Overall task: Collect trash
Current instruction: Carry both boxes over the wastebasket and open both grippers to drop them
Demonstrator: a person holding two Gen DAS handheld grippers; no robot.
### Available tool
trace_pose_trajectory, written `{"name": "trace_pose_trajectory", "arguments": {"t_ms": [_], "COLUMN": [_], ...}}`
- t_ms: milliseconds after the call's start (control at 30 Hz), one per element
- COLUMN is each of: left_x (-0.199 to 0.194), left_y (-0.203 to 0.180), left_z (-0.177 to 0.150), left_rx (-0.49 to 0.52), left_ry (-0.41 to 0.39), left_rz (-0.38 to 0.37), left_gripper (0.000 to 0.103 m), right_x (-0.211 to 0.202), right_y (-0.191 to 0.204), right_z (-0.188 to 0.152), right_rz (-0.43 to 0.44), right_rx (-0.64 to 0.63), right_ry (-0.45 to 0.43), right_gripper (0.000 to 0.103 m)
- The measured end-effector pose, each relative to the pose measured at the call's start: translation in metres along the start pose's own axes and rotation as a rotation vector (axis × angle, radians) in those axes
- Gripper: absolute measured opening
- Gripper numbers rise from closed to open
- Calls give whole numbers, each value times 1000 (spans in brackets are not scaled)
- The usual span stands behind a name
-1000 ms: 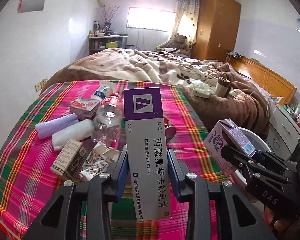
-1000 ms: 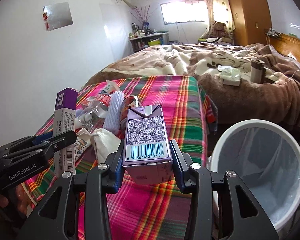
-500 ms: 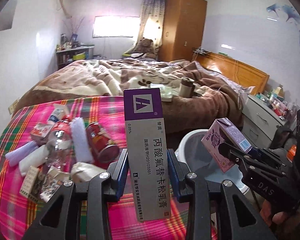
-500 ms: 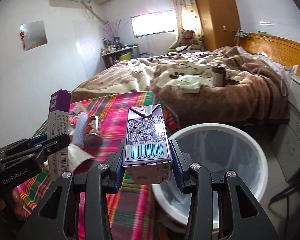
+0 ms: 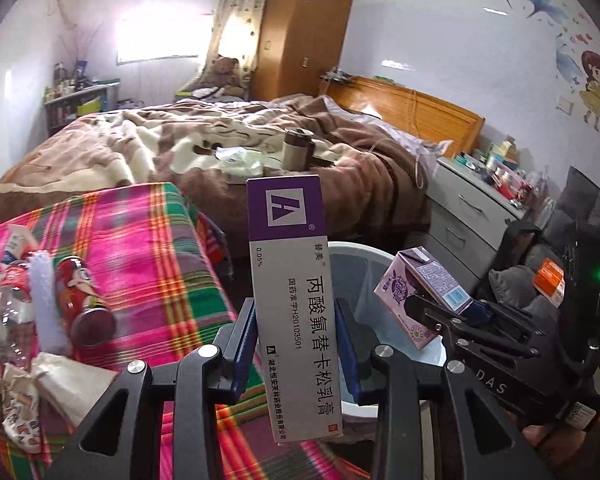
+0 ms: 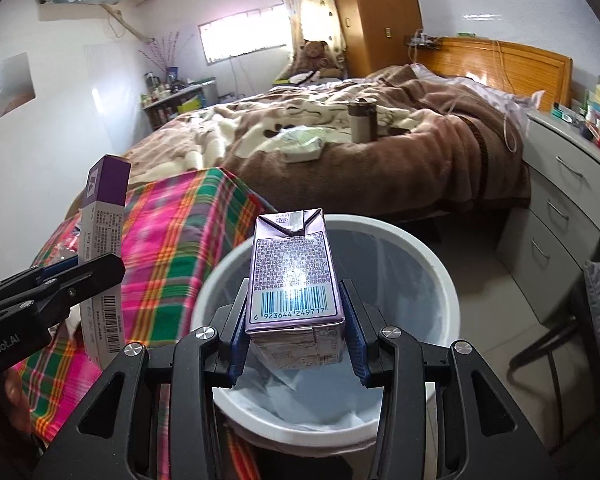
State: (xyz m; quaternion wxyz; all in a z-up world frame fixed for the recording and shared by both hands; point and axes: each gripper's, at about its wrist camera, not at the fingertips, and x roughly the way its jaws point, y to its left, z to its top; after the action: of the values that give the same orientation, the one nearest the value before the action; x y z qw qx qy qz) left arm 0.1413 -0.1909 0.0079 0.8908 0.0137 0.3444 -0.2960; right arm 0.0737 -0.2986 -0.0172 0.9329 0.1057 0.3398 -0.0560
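Note:
My left gripper (image 5: 296, 340) is shut on a tall purple-and-white ointment box (image 5: 292, 280), held upright at the table's right edge beside the bin. My right gripper (image 6: 296, 320) is shut on a purple drink carton (image 6: 294, 276), held upright over the open mouth of the white bin (image 6: 440, 268) lined with a clear bag. In the left wrist view the carton (image 5: 424, 292) and the right gripper (image 5: 440, 316) show at the right, above the bin (image 5: 360, 250). In the right wrist view the ointment box (image 6: 102, 248) shows at the left in the left gripper (image 6: 76, 276).
A table with a pink-green plaid cloth (image 5: 148, 248) carries a red can (image 5: 86, 300), a clear bottle (image 5: 14, 320), a white brush-like strip (image 5: 46, 300) and crumpled wrappers (image 5: 20, 408). A brown bed (image 6: 380, 148), a grey drawer unit (image 6: 560, 208) and a chair (image 6: 592, 300) surround the bin.
Both grippers have swung right from over the table toward the bin, each still holding its item. The carton is now above the bin's mouth, and the trash pile has slid to the left.

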Motion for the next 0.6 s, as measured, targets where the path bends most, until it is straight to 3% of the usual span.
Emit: {"name": "trace_pose_trajectory", "arguments": {"t_ms": [600], "left_x": [57], "left_y": [-36], "left_z": [-4], "left_rx": [61], "left_ry": [117], "left_rz": [-49], "left_gripper": [39], "right_x": [15], "right_y": [-38], "right_z": [-10], "right_rz": [-85], "right_rx": [48], "right_ry": [92], "right_gripper": [43]}}
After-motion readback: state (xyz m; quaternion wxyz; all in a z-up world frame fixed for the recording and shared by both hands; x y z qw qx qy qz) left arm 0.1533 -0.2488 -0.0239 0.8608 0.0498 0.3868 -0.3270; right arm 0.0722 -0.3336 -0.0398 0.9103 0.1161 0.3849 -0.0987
